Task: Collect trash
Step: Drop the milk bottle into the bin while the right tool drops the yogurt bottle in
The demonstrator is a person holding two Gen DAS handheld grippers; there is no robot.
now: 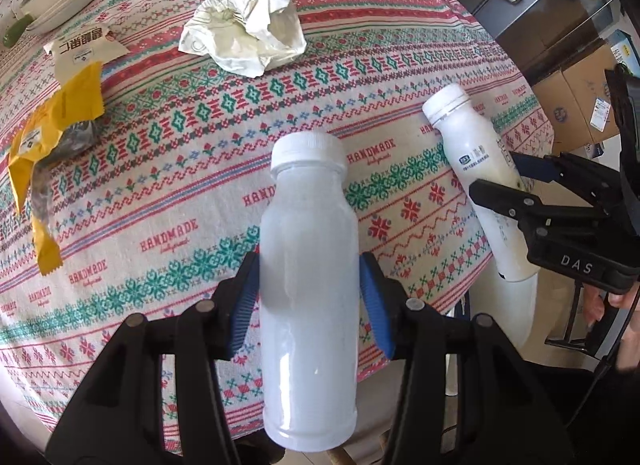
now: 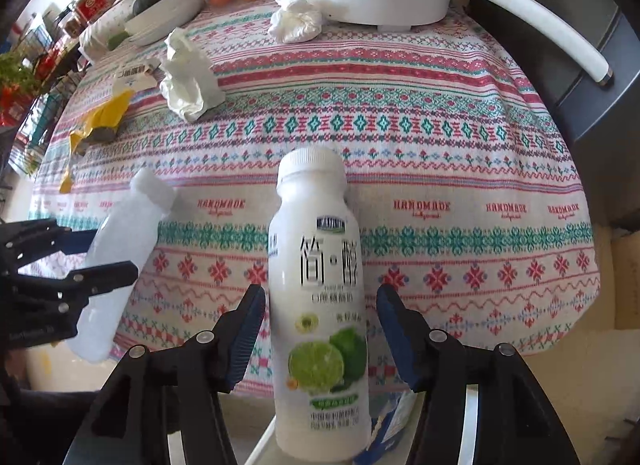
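Trash bottles are both held up near the table (image 2: 460,169) edge: the left tool (image 1: 309,297) squeezes a plain bottle (image 1: 309,285). The right tool (image 2: 320,333) looks loose around the lime bottle (image 2: 318,305) (one pad isn't touching), so it could slip and fall.

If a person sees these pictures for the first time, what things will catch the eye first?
Two white bottles stand out, each between a gripper's jaws above the table's near edge: a plain bottle in the left gripper, a lime-label bottle in the right gripper. Behind, crumpled white paper and a yellow wrapper lie on the patterned tablecloth.
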